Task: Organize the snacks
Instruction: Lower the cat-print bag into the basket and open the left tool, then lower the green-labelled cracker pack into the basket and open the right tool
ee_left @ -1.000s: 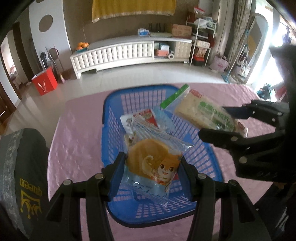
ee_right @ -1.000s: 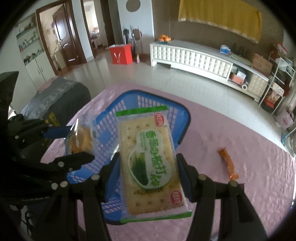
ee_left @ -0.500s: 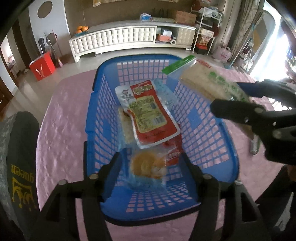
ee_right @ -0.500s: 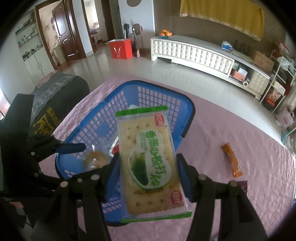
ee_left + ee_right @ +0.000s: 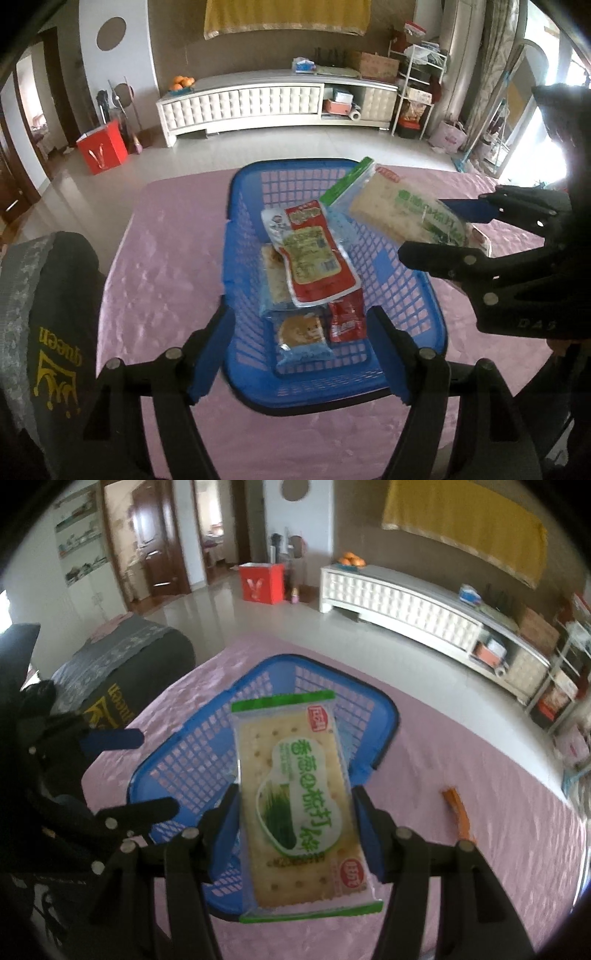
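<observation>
Blue basket (image 5: 236,206) holds 4 snack packs; left gripper (image 5: 301,354) spread, empty; right gripper (image 5: 295,825) pinching cracker pack (image 5: 299,805) above basket.

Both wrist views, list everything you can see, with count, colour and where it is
basket: one, blue, on the tablecloth
red pouch: one, red and white, in the basket, on top
cake pack: one, blue with a golden cake, near end of the basket floor
small red packet: one, red, beside the cake pack
cracker pack: one, green and white, held above the basket
orange stick snack: one, orange, on the tablecloth right of the basket
tablecloth: one, pink, over the table
chair cover: one, dark grey with yellow print, left of the table
left gripper: open, nothing in it, over the basket's near end
right gripper: shut on the cracker pack
</observation>
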Demonstrator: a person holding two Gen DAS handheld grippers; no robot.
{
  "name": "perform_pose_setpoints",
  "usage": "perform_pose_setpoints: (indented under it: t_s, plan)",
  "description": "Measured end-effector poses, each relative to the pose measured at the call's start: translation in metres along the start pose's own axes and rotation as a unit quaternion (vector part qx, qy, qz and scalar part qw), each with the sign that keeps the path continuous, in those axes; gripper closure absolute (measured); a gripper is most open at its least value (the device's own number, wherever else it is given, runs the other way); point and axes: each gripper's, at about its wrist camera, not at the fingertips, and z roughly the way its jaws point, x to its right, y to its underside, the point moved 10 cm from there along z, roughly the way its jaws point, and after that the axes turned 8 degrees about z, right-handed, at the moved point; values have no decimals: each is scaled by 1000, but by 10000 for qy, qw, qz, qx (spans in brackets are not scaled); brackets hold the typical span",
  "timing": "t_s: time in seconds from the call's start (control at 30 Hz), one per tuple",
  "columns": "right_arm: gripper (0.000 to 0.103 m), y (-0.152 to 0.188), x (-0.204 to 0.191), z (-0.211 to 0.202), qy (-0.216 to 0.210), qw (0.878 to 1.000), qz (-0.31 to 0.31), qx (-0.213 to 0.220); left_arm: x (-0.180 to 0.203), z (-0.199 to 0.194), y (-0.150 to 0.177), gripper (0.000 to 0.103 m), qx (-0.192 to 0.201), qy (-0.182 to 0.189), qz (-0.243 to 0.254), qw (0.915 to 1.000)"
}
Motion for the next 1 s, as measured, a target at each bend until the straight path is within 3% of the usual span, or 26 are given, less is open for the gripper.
perform_pose_setpoints:
  t_s: [0.37, 0.47, 0.9, 1.0]
  plan:
    - [40, 5, -47, 41, -460, 9903, -1271, -317, -33, 6, 27, 32, -113, -107, -284, 9995]
    - [40, 12, -52, 50, -411, 9852, -1618, -387, -36, 7, 33, 32, -149, -112, -313, 9993]
    - [40, 33, -64, 69, -556, 9725, -2037, -980, -36, 15, 45, 32, -268, -72, -351, 9990]
    - [35, 37, -65, 69, -542, 9701, -2093, -1098, -33, 13, 45, 32, -255, -46, -312, 9992]
